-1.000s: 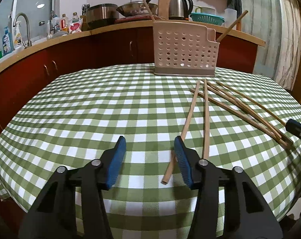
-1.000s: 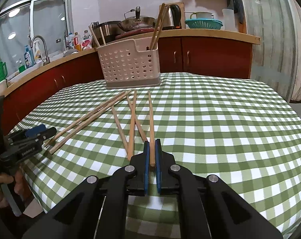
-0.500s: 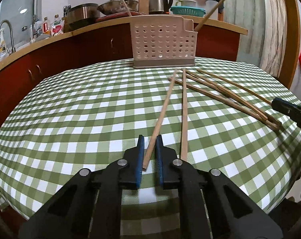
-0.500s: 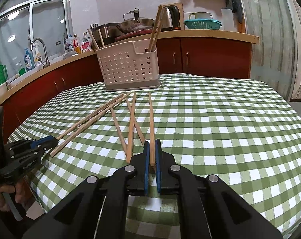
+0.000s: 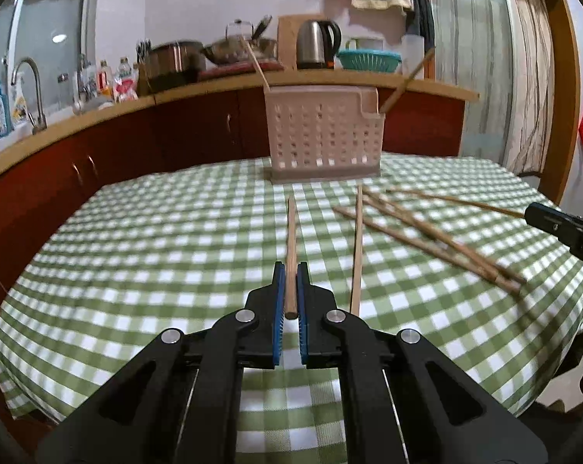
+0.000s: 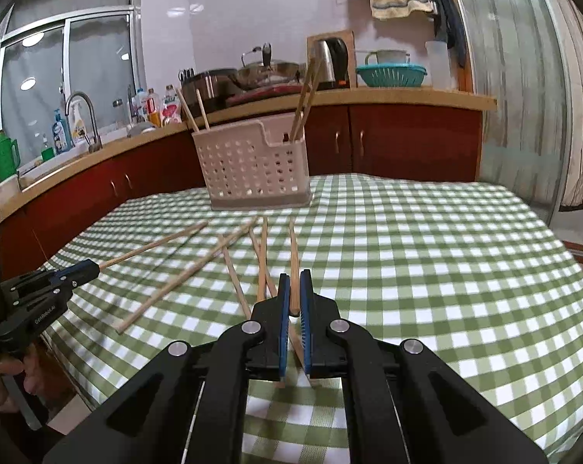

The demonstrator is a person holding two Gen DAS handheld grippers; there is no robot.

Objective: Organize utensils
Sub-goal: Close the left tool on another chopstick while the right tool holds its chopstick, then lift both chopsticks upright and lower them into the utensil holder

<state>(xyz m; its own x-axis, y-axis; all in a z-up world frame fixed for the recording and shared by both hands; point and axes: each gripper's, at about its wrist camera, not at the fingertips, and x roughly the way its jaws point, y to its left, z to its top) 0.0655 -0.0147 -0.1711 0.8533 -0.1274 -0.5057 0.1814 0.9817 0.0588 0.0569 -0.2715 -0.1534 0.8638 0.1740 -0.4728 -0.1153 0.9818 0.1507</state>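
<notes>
My left gripper (image 5: 290, 282) is shut on a wooden chopstick (image 5: 291, 239), held off the table and pointing at the beige perforated utensil basket (image 5: 324, 135). My right gripper (image 6: 294, 290) is shut on another chopstick (image 6: 293, 259) pointing toward the basket (image 6: 252, 166). Several loose chopsticks (image 6: 187, 270) lie on the green checked tablecloth (image 6: 426, 251) between the grippers and the basket. A few chopsticks stand in the basket. The left gripper also shows at the left edge of the right wrist view (image 6: 75, 270).
A red-fronted kitchen counter (image 5: 175, 135) curves behind the table with a sink tap (image 5: 32, 85), bottles, pots, a kettle (image 5: 316, 44) and a teal colander (image 5: 368, 60). The table edge drops off near both grippers.
My left gripper closed on a chopstick and lifted it off the table, now aimed at the basket. My right gripper kept its grip and raised its chopstick slightly.
</notes>
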